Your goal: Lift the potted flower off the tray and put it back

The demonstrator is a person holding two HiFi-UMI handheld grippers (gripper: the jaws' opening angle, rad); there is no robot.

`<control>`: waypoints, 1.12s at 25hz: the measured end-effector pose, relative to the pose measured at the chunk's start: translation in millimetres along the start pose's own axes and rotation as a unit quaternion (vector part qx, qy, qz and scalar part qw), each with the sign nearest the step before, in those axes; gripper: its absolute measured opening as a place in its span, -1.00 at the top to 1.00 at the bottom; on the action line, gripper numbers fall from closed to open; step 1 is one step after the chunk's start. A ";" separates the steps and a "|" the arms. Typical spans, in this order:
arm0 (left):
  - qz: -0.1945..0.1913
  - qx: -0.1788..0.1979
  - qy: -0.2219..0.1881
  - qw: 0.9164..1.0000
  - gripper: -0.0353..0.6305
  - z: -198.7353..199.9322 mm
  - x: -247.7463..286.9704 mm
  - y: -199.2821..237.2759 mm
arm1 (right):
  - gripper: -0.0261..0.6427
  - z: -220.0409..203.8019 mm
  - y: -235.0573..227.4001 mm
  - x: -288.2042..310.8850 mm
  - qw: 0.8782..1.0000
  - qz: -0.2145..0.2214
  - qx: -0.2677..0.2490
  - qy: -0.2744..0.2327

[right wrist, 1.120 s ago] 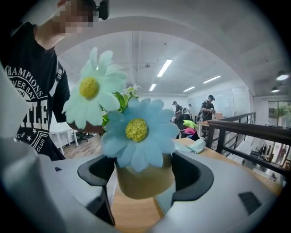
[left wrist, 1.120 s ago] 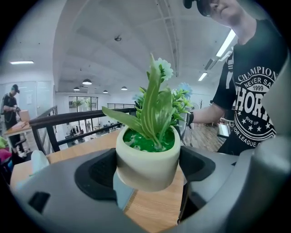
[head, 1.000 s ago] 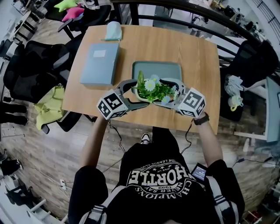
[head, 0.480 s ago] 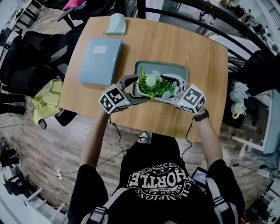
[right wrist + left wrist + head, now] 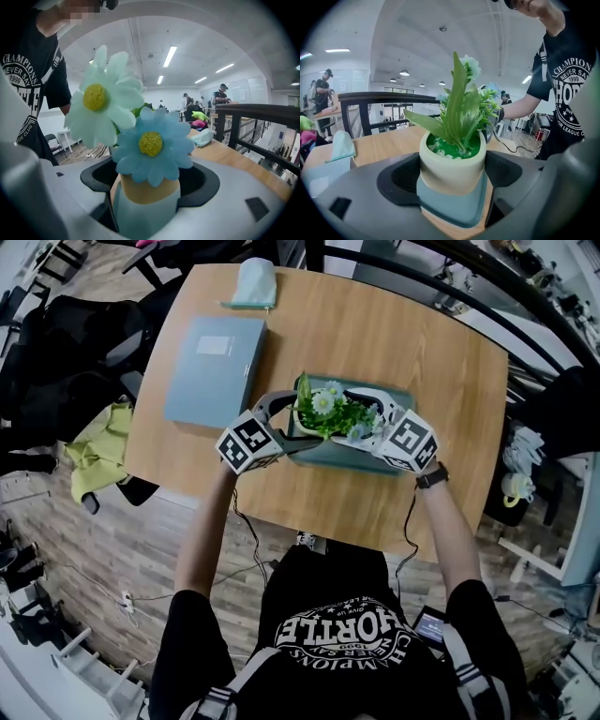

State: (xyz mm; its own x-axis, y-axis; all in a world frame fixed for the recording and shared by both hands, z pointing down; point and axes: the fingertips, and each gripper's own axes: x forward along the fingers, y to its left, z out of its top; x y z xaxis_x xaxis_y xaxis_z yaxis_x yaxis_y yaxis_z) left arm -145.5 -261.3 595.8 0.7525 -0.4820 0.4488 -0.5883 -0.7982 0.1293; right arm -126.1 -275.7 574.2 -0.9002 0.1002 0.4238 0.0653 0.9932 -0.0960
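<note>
Nearest, the left gripper [image 5: 298, 423] and the right gripper [image 5: 361, 423] are brought in from either side over the table [image 5: 403, 334]; each is closed on the potted flower [image 5: 333, 418], with the cream pot clamped between both pairs of pads, presumably so that the top-heavy plant is kept upright and level; the pot is held directly over the teal tray [image 5: 323, 454], its base very low above the tray floor or resting on it, which cannot be settled from these views; setting-down is judged to be the step in hand; farther left a blue-grey folder [image 5: 214, 367] lies flat; at the far edge a pale pouch [image 5: 253, 285] is seen, both well apart from the tray.
</note>
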 end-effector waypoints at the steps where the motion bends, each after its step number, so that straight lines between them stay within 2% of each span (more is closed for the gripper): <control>1: 0.001 -0.001 0.004 1.000 -0.46 -3.4 2.3 5.7 | -0.30 -3.0 -5.2 4.1 1.000 0.001 0.001 0.003; 17: -0.001 -0.029 0.063 0.998 -0.46 -69.8 45.0 50.6 | -0.29 -68.0 -47.6 48.3 0.999 0.011 0.021 0.048; 24: 0.009 -0.008 0.084 0.996 -0.46 -84.8 58.2 57.6 | -0.29 -88.9 -56.0 55.3 0.998 -0.006 0.004 0.067; 28: 0.011 0.006 0.081 0.997 -0.46 -84.9 65.4 60.3 | -0.29 -90.7 -60.4 55.7 0.998 -0.012 0.013 0.057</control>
State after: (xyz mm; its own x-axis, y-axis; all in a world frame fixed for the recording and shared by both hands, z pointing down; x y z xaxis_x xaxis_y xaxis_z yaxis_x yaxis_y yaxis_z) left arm -156.9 -310.3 708.1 0.6808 -0.4360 0.5886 -0.6006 -0.7922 0.1078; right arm -141.2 -324.8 685.3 -0.8460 0.0841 0.5265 0.0325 0.9938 -0.1067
